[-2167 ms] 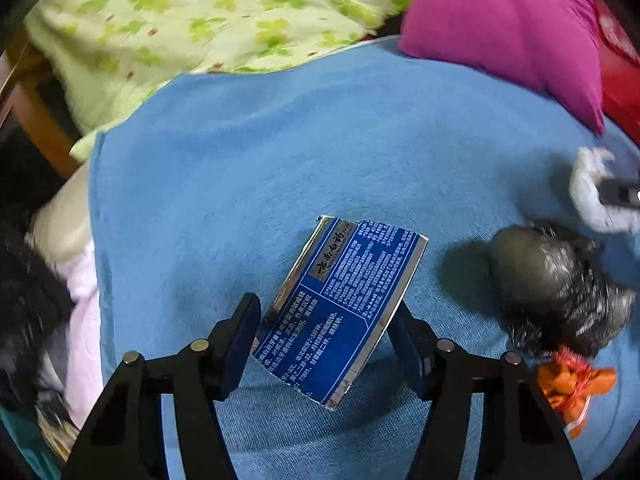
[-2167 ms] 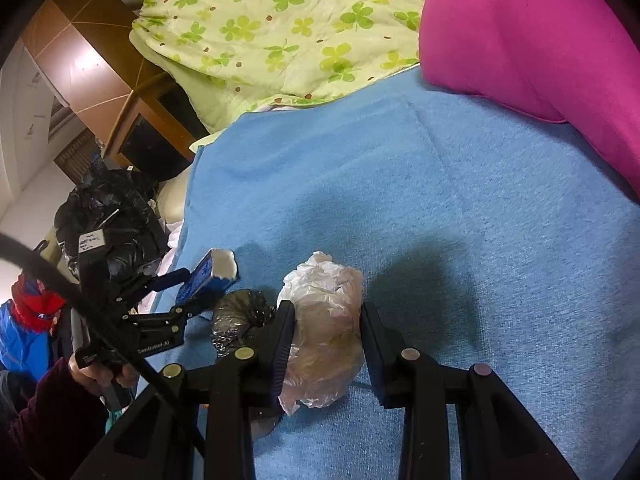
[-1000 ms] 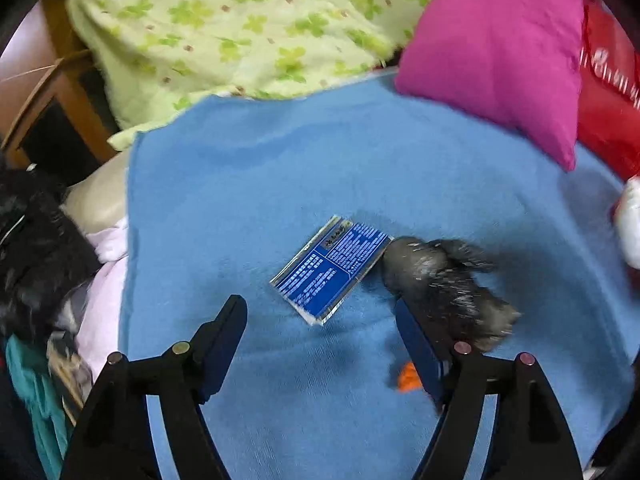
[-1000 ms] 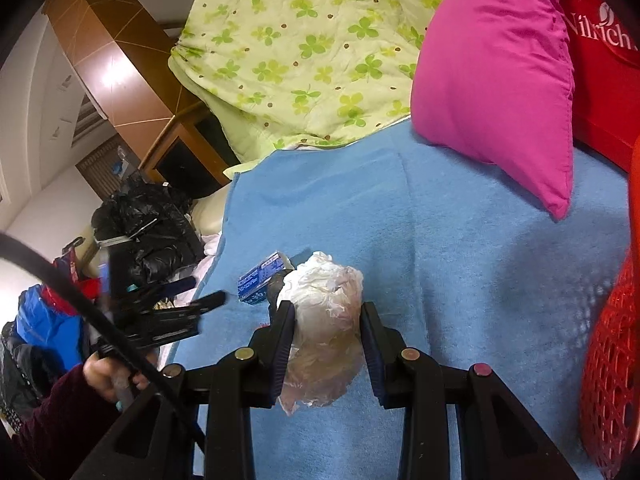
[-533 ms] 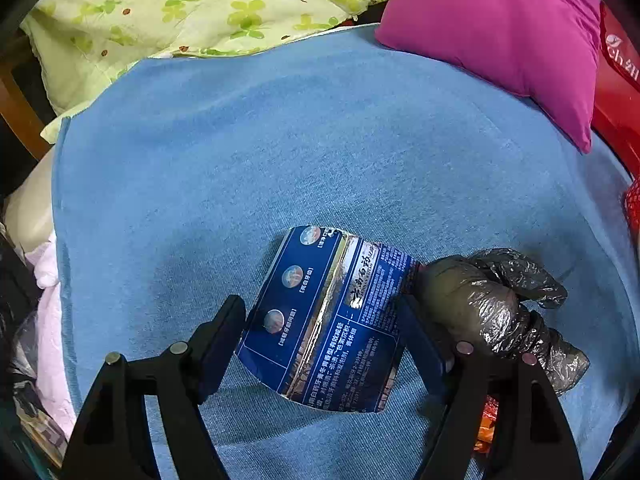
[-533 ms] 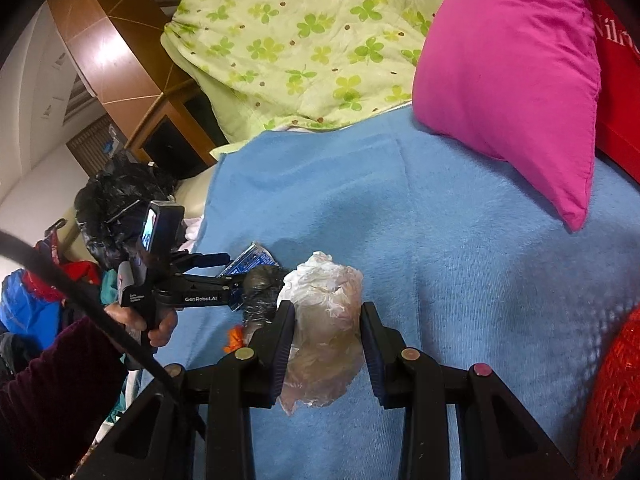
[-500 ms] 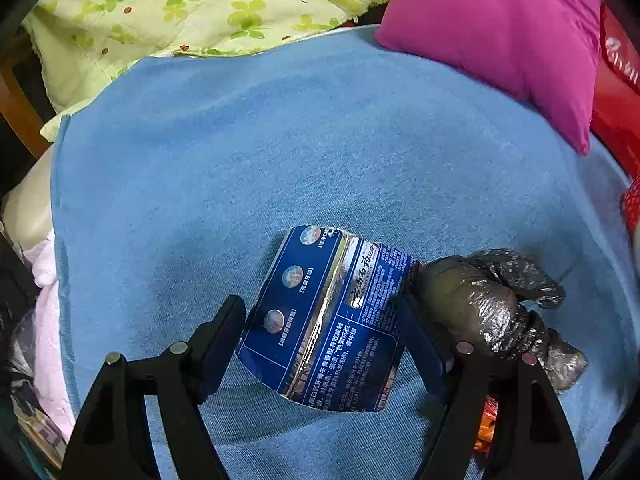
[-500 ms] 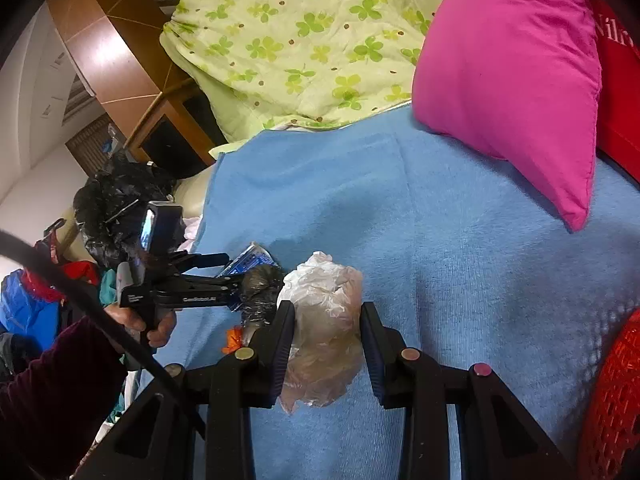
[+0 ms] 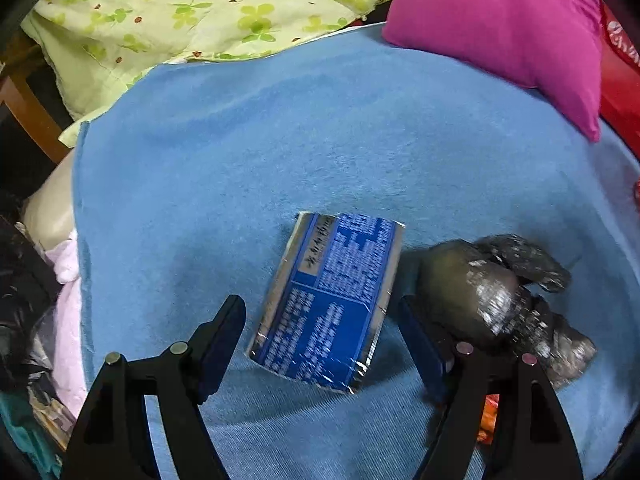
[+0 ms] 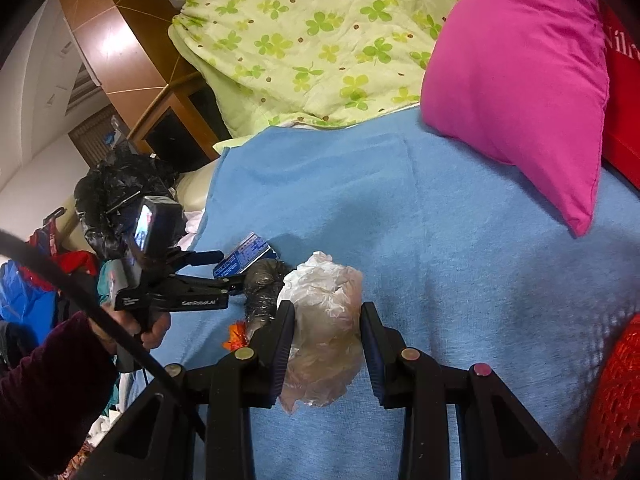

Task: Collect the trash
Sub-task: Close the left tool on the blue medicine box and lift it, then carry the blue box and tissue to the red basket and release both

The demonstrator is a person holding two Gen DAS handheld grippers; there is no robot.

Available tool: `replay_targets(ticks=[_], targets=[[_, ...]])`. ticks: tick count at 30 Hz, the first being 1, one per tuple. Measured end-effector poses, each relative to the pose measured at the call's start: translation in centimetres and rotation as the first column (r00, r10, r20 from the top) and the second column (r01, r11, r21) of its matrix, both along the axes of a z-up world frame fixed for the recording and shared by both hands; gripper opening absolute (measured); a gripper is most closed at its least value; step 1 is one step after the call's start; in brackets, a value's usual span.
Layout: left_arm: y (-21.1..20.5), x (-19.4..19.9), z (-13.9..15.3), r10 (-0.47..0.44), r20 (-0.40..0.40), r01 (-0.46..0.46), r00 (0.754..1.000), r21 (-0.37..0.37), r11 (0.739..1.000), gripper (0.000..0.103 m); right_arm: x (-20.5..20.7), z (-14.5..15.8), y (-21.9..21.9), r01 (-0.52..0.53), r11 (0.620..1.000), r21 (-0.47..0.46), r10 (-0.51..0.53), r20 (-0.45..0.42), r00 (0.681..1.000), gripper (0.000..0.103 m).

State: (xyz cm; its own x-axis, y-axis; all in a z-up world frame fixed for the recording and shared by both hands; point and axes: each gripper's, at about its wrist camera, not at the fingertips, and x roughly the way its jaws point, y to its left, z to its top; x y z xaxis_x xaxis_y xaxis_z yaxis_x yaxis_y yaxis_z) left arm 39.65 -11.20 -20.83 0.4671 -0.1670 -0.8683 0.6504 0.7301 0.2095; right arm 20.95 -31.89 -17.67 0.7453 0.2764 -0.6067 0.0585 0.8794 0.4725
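A flat blue and silver wrapper (image 9: 332,300) lies on the blue blanket (image 9: 280,140). My left gripper (image 9: 322,328) is open, one finger on each side of the wrapper's near end. A crumpled dark plastic bag (image 9: 500,300) lies just right of it, with an orange scrap (image 9: 490,416) below. My right gripper (image 10: 326,324) is shut on a crumpled white plastic bag (image 10: 324,312), held above the blanket. In the right wrist view the left gripper (image 10: 224,270), wrapper (image 10: 244,258), dark bag (image 10: 262,292) and orange scrap (image 10: 236,334) show to the left.
A magenta pillow (image 9: 512,20) and a green clover quilt (image 9: 180,12) lie at the far side. A red mesh basket (image 10: 616,400) stands at the right edge. Black bags and clothes (image 10: 116,196) pile beyond the blanket's left edge.
The left gripper has drawn back slightly and shifted; the wrapper now sits a little farther ahead between its open fingers. The right gripper still holds the white bag, nearly unmoved.
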Motion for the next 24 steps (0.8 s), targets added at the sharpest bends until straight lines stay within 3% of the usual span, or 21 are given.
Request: replay_targets(ticks=[2,10,17,24], targets=[[0.0,0.7,-0.1,0.026,-0.014,-0.026,1.0,-0.009,1.0,0.066,-0.2,0.0,-0.4,0.006,1.0,0.004,-0.006,0.001,1.0,0.035],[0.4,0.0,1.0,0.111,0.013,-0.11,0.994,-0.056,0.992,0.066,-1.4,1.0,-1.2,0.019,1.0,0.0,-0.019,0.031,0.999,0.035],[1.7,-5.3,5.3,0.15,0.067,-0.138,0.986,-0.155,0.978,0.066,-3.3,2.6,-1.5,0.013,1.0,0.007,-0.014,0.091,0.996,0.036],[1.7,-13.7,10.7,0.201,0.204,-0.161,0.958,-0.199,0.967,0.066,-6.1,4.6,-1.5,0.004,1.0,0.015,-0.006,0.164,0.986,0.036]])
